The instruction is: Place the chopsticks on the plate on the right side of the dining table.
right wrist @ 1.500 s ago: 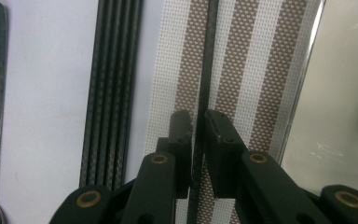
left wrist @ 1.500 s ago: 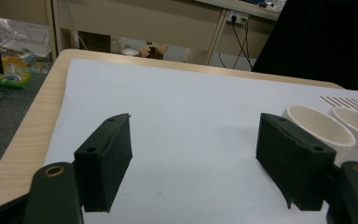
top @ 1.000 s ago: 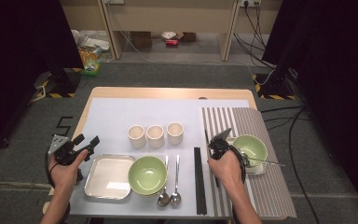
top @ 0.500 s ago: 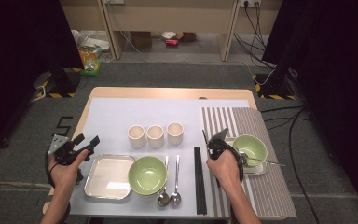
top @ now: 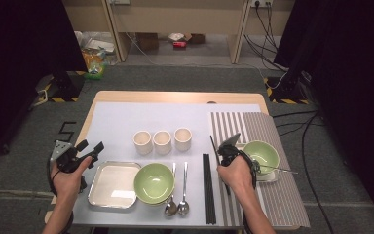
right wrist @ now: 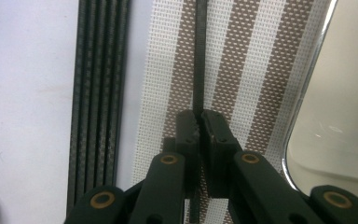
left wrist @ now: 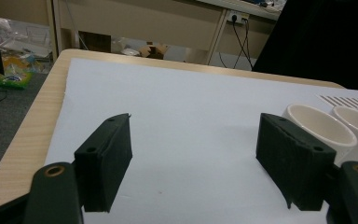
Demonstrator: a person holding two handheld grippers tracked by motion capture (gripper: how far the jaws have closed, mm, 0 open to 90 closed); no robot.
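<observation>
Chopstick (right wrist: 198, 70) lengthwise along mat stripes (right wrist: 242, 60)

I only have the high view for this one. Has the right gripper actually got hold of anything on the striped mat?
Observer: Yes. In the right gripper view, the right gripper has just been closing its jaws, and they pinch a single black chopstick that lies on the striped mat.
Operator: Is that chopstick against the tray?
Observer: No. It runs alongside the tray rim, with a strip of mat between them.
Operator: And the left gripper?
Observer: In the left gripper view, the left gripper has its jaws wide open with nothing between them, over the white mat.
</observation>
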